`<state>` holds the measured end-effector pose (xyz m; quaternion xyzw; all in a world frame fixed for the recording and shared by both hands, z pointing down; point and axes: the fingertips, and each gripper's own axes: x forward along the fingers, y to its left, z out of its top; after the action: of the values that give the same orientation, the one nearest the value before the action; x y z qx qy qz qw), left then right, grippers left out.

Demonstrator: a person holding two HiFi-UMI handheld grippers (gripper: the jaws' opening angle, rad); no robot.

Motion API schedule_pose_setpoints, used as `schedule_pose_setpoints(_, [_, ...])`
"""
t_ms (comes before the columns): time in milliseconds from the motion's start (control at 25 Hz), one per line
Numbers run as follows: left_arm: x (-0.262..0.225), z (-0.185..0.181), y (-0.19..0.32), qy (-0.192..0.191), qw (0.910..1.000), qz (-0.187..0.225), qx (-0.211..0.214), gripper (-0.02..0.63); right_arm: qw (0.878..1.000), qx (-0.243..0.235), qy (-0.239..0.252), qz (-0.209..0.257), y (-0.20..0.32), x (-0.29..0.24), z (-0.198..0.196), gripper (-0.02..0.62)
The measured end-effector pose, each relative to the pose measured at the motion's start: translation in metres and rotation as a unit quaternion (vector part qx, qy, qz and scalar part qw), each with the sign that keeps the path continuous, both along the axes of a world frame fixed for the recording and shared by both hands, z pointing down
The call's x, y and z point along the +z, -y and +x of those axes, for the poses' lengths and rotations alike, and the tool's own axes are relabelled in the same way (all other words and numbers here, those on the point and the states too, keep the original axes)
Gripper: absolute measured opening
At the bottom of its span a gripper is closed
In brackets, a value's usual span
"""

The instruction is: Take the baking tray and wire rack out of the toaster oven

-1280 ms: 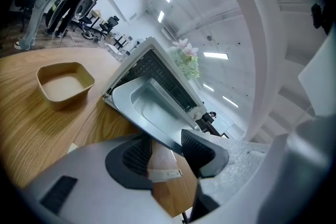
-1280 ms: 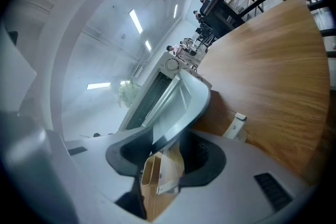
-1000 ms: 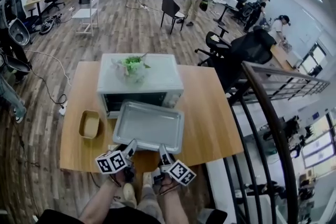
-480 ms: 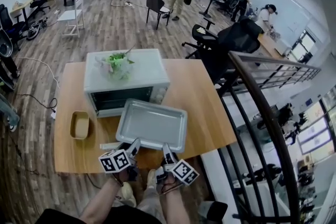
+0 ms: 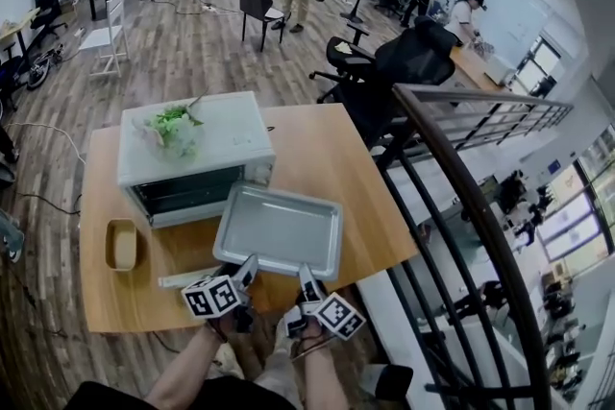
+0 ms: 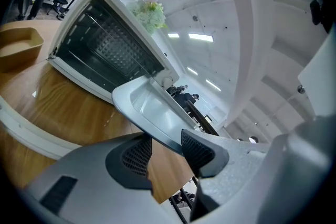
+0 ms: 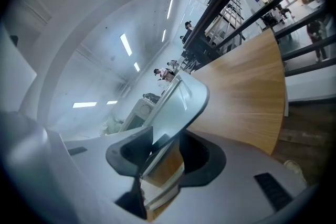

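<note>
- Left gripper [image 5: 247, 268] and right gripper [image 5: 306, 277]: both sets of jaws clamped on the baking tray's [image 5: 279, 228] near rim.
- Baking tray held above the tabletop [image 5: 363, 206], beside the toaster oven [image 5: 192, 158].

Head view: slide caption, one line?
Baking tray held at its near rim by left gripper and right gripper, in front of toaster oven.
</note>
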<state>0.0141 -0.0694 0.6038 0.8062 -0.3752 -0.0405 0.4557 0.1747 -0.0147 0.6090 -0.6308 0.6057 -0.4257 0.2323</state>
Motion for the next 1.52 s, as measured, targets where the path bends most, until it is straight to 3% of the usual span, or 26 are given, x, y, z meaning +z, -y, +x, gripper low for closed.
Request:
schedule_pose_setpoints(760, [0.042, 0.181, 0.048, 0.012, 0.9994, -0.031, 0.001, 0.172, 1.000, -0.005, 0.014, -0.028, 0.050, 0.041, 0.183, 0.156])
schedule_pose_setpoints(1120, [0.060, 0.228, 0.087, 0.015, 0.9982, -0.050, -0.031, 0.172, 0.998, -0.038, 0.025, -0.046, 0.098, 0.061, 0.231, 0.156])
schedule_pose_setpoints(1520, [0.090, 0.250, 0.128, 0.029, 0.9951, -0.069, -0.064, 0.172, 0.994, -0.076, 0.031, -0.071, 0.152, 0.094, 0.257, 0.158])
